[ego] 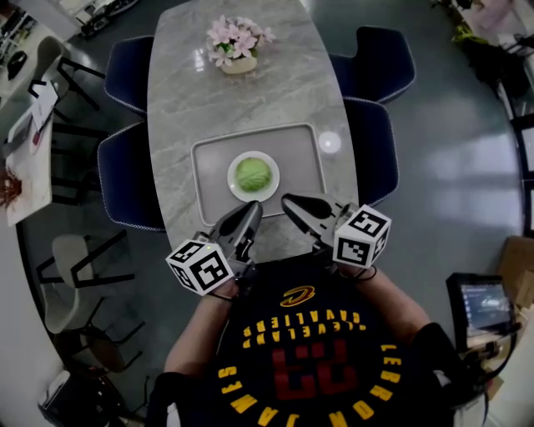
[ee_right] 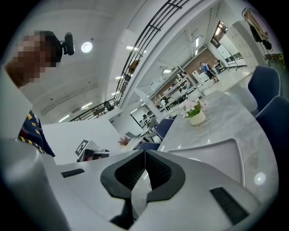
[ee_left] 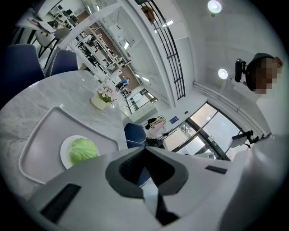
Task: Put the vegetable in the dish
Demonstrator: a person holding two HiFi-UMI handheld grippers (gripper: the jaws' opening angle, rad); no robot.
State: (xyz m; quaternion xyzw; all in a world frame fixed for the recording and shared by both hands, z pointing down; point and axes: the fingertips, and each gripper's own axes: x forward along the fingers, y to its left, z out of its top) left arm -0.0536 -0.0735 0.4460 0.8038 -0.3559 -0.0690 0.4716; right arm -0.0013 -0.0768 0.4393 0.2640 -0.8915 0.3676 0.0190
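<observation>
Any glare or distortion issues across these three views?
Head view: bright spot, likely lamp glare, on the table right of the tray; cabbage sharp. Left gripper view: heavy fisheye, ceiling lamp blown out. Right gripper view: same fisheye, dark corners.

a pale green vegetable (ego: 254,174) is seen on a white dish (ego: 233,185), set in a light grey tray (ego: 213,167); the table (ego: 250,100) is veined in grey marble, the chairs (ego: 125,175) are coloured navy, the flowers (ego: 238,35) pink

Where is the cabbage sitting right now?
In the head view the cabbage sits on the white dish at the centre of the grey tray, with the flower pot farther along the table.
</observation>
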